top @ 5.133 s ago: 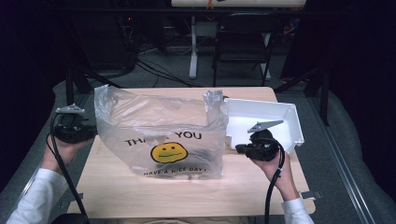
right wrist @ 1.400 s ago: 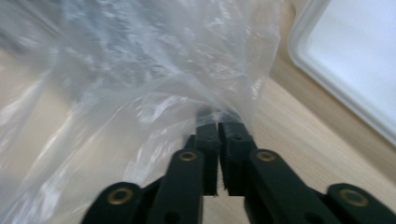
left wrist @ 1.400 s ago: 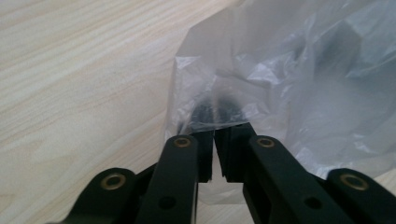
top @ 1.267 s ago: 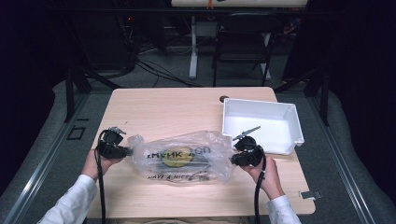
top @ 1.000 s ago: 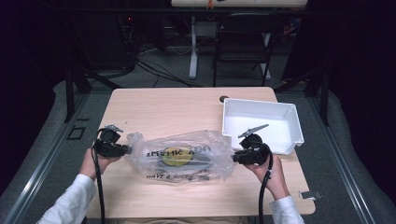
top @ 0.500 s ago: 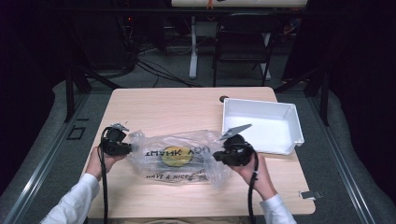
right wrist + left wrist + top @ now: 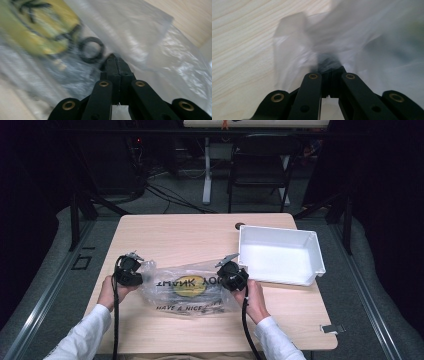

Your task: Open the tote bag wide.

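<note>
Both tools, left tool (image 7: 134, 272) and right tool (image 7: 227, 276), are clamped shut on opposite ends of the smiley plastic bag (image 7: 187, 287), probably to flatten it on the tabletop (image 7: 190, 232) for folding.

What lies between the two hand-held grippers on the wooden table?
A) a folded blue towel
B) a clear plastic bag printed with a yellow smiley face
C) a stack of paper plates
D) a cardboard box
B: the clear plastic bag with a yellow smiley face lies crumpled on the table, stretching from the left hand-held gripper to the right hand-held gripper.
</note>
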The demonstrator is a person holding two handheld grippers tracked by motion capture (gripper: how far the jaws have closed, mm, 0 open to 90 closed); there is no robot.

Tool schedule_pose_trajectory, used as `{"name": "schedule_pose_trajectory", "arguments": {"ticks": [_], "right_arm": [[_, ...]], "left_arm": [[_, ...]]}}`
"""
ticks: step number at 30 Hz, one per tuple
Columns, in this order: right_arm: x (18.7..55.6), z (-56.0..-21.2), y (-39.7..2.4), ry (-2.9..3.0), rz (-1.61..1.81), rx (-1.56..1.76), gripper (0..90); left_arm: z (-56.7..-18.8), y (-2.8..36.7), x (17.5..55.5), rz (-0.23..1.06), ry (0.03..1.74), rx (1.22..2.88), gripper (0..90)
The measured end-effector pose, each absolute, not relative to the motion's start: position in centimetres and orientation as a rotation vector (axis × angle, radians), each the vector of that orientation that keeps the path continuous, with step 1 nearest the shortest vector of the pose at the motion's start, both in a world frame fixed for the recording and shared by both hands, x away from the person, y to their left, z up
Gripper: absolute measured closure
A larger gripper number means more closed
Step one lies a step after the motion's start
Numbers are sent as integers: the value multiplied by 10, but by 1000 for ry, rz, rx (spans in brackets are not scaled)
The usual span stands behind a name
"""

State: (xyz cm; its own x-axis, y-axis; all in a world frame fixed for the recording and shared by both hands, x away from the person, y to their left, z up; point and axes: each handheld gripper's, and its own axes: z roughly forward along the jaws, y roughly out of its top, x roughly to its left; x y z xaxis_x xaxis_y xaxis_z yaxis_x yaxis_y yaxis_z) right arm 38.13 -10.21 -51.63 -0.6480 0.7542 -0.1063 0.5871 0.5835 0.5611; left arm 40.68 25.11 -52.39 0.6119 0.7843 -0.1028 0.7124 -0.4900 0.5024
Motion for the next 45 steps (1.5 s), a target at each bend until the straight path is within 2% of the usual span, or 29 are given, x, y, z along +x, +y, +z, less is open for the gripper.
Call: {"name": "schedule_pose_trajectory", "arguments": {"ticks": [5,12,13,16,17,18,20,24,25,26,27,29,30,32,36,38,40,45], "right_arm": [[389,-527,-108,2460,613,1145,900],[391,-532,-111,2498,571,1175,900],[391,-529,-114,2517,599,1184,900],[389,-523,-117,2527,674,1194,900],[385,-516,-119,2510,766,1194,844],[385,-516,-119,2510,766,1194,844],[381,-507,-119,2522,814,1166,784],[372,-493,-110,2593,950,1051,625],[369,-494,-99,2638,992,992,505],[369,-496,-95,2685,976,961,466],[369,-496,-95,2685,976,961,466],[369,-502,-88,2694,955,939,377],[370,-506,-85,2711,909,927,374],[370,-512,-82,2717,863,909,423],[367,-515,-83,2716,838,888,778],[367,-515,-85,2718,845,904,900],[367,-516,-89,2737,867,923,900],[362,-517,-95,2778,879,970,900]], "left_arm": [[-528,258,409,216,1216,2360,900],[-525,272,406,184,1254,2331,896],[-522,272,404,183,1261,2311,830],[-513,275,397,175,1247,2292,791],[-510,277,395,171,1243,2278,747],[-509,278,394,168,1242,2267,747],[-508,279,394,155,1234,2257,731],[-513,272,397,113,1205,2285,744],[-514,269,398,110,1200,2290,747],[-516,263,400,101,1190,2293,755],[-516,263,400,101,1190,2293,756],[-516,257,403,104,1179,2293,762],[-517,254,404,107,1173,2306,773],[-519,250,405,105,1176,2310,791],[-524,247,408,104,1187,2324,834],[-526,247,409,106,1182,2333,859],[-527,246,408,103,1190,2327,892],[-528,245,410,122,1184,2334,900]]}}
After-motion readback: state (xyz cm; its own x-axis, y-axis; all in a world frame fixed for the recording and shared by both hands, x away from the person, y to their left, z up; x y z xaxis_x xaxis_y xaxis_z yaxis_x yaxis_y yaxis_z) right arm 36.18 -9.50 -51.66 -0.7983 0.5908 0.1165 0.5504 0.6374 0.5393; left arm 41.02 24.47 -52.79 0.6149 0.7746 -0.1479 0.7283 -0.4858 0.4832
